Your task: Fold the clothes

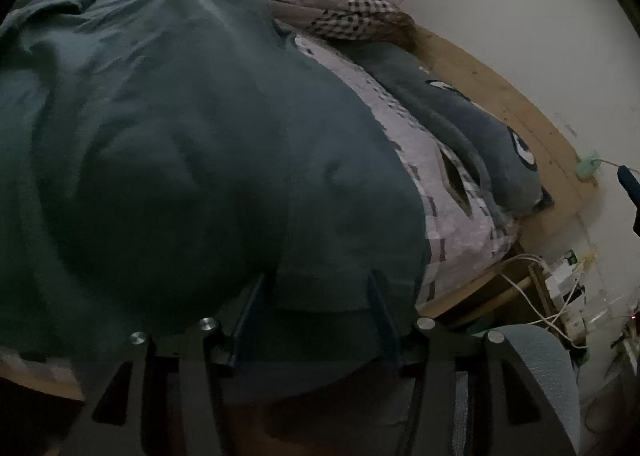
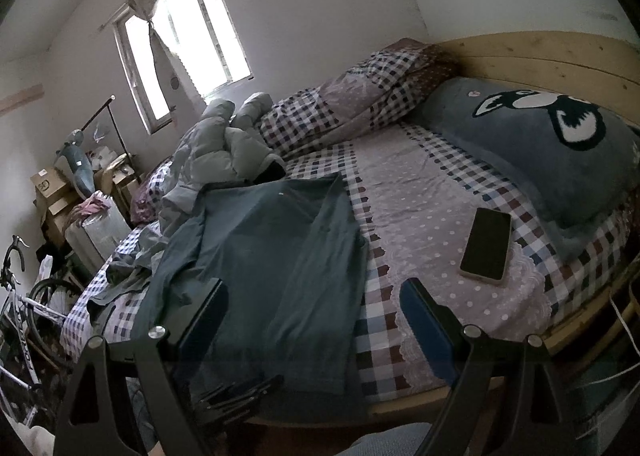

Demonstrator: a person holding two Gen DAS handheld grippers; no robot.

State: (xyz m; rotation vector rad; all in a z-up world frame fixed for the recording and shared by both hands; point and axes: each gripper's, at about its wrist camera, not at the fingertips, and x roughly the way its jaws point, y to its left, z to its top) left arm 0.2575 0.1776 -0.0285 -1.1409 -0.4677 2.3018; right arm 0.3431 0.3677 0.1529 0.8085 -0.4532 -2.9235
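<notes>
One dark teal cotton shirt (image 2: 276,256) lies flat at bed's foot edge, long axis running toward crumpled grey duvet (image 2: 224,144). Left gripper (image 1: 316,280) nearer, spread right over hem, fabric between fingers, not pinched. Right gripper (image 2: 312,296) spread, hovering off foot edge; black phone (image 2: 486,244) beside.

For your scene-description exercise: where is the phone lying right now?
In the right wrist view, the phone lies face up on the dotted bedsheet, right of the green shirt and just below the grey pillow.
</notes>
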